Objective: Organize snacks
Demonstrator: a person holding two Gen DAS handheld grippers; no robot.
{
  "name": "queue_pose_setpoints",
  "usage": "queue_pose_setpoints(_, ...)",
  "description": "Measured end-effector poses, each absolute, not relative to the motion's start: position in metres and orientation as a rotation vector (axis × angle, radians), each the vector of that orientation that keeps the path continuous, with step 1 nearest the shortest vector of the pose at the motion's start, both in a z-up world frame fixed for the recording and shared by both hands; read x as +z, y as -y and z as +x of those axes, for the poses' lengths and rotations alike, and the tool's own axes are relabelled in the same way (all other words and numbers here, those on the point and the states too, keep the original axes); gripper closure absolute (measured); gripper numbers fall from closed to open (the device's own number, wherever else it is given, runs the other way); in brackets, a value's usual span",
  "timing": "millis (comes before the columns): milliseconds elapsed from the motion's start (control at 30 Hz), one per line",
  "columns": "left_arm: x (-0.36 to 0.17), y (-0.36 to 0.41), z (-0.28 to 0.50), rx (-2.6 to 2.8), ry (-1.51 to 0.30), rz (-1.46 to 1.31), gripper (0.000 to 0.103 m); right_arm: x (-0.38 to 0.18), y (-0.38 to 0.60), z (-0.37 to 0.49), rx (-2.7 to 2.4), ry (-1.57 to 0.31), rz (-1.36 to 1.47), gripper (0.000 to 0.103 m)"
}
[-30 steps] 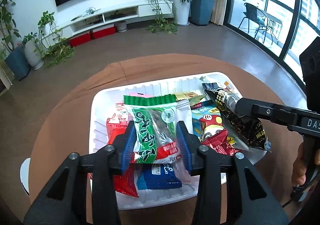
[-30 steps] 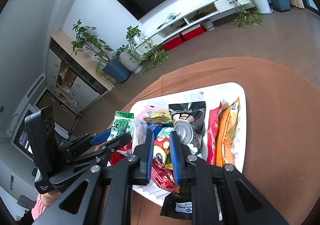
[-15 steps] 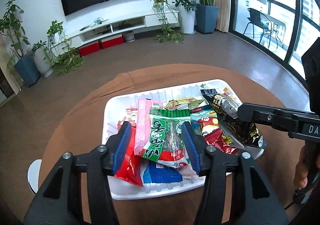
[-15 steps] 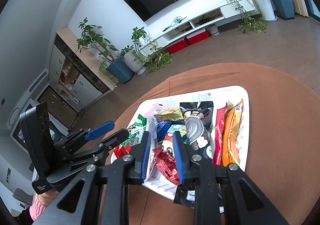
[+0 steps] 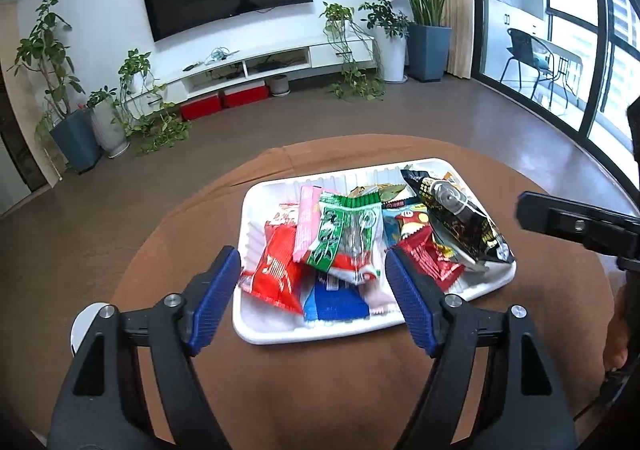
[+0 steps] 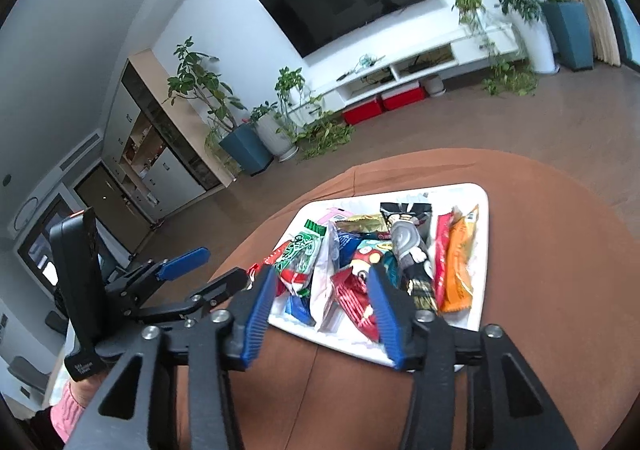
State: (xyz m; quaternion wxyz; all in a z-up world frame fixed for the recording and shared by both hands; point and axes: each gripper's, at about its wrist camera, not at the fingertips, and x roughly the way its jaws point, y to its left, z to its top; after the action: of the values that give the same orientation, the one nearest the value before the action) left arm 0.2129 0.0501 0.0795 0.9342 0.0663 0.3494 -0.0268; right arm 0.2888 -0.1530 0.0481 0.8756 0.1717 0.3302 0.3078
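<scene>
A white tray (image 5: 280,330) on the round brown table holds several snack packets. A green and white packet (image 5: 346,234) lies on top in the middle, a red packet (image 5: 276,270) at its left, a black packet (image 5: 460,224) at the right. My left gripper (image 5: 314,282) is open and empty, held back above the tray's near edge. My right gripper (image 6: 322,296) is open and empty over the tray's near side (image 6: 360,348). The black packet (image 6: 412,246) and an orange packet (image 6: 460,262) lie in the tray.
The brown table (image 5: 340,390) extends around the tray. A white round object (image 5: 82,324) sits by the table's left edge. The other gripper (image 6: 132,290) shows at the left in the right wrist view. Plants and a TV stand are far behind.
Both grippers opened and pulled back from the tray. The green and white packet left the left gripper and the black packet left the right gripper; both now lie in the tray.
</scene>
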Motion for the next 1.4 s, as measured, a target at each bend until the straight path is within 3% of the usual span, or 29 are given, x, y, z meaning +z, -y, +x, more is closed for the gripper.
queue_pose_setpoints(267, 0.09, -0.053, 0.165, -0.033, -0.694, 0.116, 0.028, 0.059, 0.175, 0.239, 0.565, -0.597, 0.32, 0.025)
queue_pose_setpoints(533, 0.098, -0.047, 0.113, -0.023, -0.666, 0.106, 0.018, 0.048, 0.194, 0.194, 0.469, -0.557, 0.299, 0.008)
queue_pose_setpoints(733, 0.099, -0.037, 0.084, -0.037, -0.664, 0.1, 0.016, 0.039, 0.197, 0.169, 0.418, -0.542, 0.253, 0.003)
queue_pose_setpoints(1400, 0.09, -0.005, 0.036, 0.0, -0.649, 0.149, 0.011, 0.025, 0.181, 0.139, 0.415, -0.545, 0.164, 0.003)
